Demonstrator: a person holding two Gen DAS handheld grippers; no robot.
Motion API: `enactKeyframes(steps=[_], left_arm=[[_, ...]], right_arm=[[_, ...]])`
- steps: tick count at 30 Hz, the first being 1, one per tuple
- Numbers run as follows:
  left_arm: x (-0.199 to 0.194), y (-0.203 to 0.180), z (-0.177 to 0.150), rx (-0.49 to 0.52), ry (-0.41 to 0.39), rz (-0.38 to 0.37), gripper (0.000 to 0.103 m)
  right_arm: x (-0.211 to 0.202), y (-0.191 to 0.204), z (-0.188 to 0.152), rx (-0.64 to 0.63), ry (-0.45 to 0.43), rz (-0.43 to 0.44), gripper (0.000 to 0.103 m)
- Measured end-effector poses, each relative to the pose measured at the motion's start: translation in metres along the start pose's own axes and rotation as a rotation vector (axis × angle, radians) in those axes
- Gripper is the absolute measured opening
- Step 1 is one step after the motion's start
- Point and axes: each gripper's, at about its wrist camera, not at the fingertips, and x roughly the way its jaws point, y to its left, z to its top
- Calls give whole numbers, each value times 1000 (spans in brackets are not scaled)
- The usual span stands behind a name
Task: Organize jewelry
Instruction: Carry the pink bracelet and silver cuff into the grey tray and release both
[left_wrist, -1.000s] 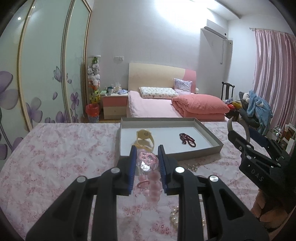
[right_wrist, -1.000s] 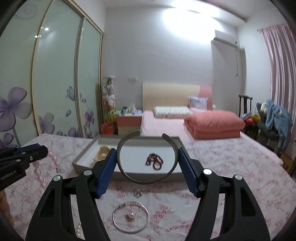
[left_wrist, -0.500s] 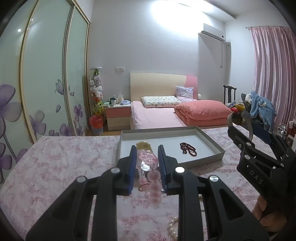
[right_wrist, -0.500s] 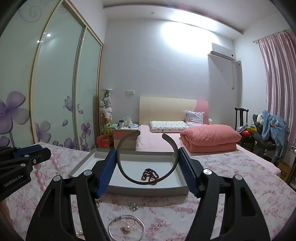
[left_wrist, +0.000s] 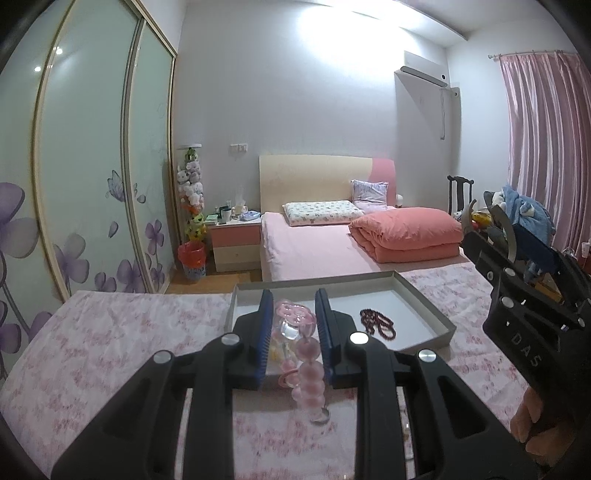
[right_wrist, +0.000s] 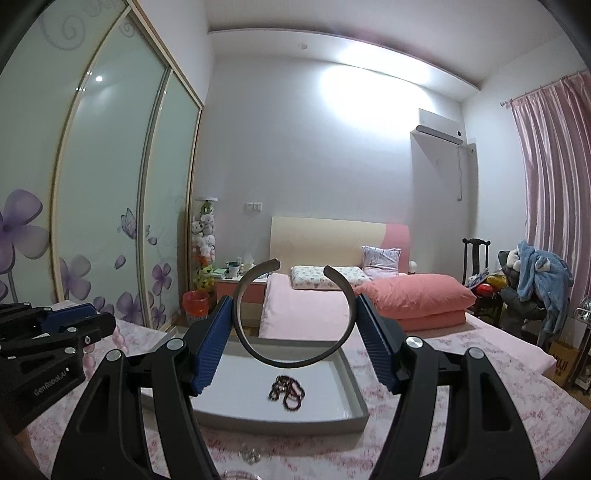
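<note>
We hold the left claw (left_wrist: 291, 332) narrowed onto a pink bead bracelet (left_wrist: 303, 354): its flower charm sits pinched between the blue pads, and the string of round beads hangs down below them, clear of the floral-covered counter (left_wrist: 110, 332). Just beyond this claw lies the shallow grey tray (left_wrist: 424, 306), with a dark red bead bracelet (left_wrist: 376, 323) resting on its white floor.

Our right claw (right_wrist: 293, 332) stands spread wide around a dark metal open bangle (right_wrist: 295, 354), the pads pressing its two sides, the gap in the ring facing up. The bangle hangs in the air above the near part of the tray (right_wrist: 354, 391), and the dark red beads (right_wrist: 288, 391) lie below it.
</note>
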Motion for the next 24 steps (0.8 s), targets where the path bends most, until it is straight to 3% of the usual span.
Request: enactKeyframes(steps=[11, 24], left_arm=[[74, -2, 16, -14, 48, 0, 23], [157, 9, 4, -45, 150, 18, 24]], right_arm=[[56, -2, -13, 28, 51, 11, 67], [124, -8, -52, 57, 285, 45, 67]])
